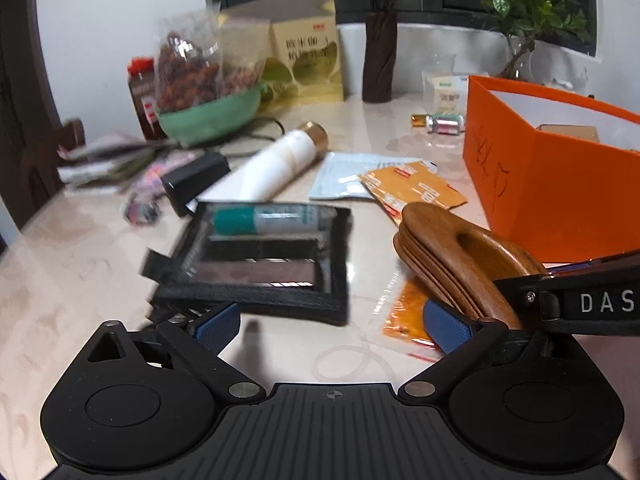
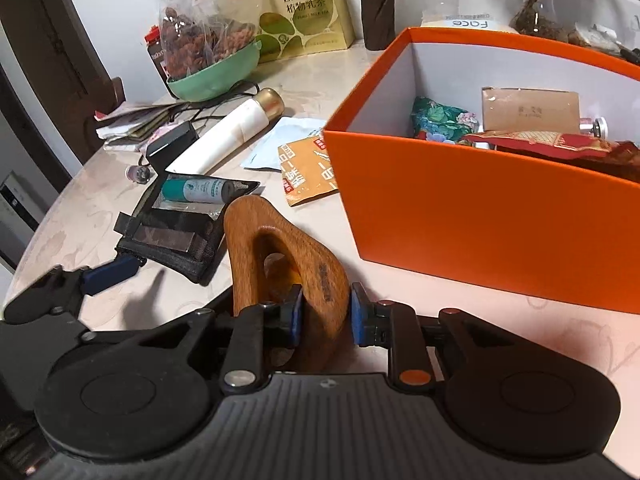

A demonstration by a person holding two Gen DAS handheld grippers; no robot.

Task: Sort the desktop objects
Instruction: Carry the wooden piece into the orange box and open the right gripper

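The wooden comb (image 2: 280,276) stands on edge on the tabletop (image 2: 460,320), just in front of the orange box (image 2: 480,216). The right gripper (image 2: 325,314) has its fingers clamped on the comb's lower rim. The left gripper (image 1: 332,324) has its fingers wide apart, empty, beside a black mesh pouch (image 1: 260,264) carrying a teal tube (image 1: 264,218). An orange sachet (image 2: 306,172) lies against the box. Behind: a white bottle (image 2: 232,132) and a green bowl (image 2: 216,76). A yellow carton (image 2: 308,8) reads "PICC"
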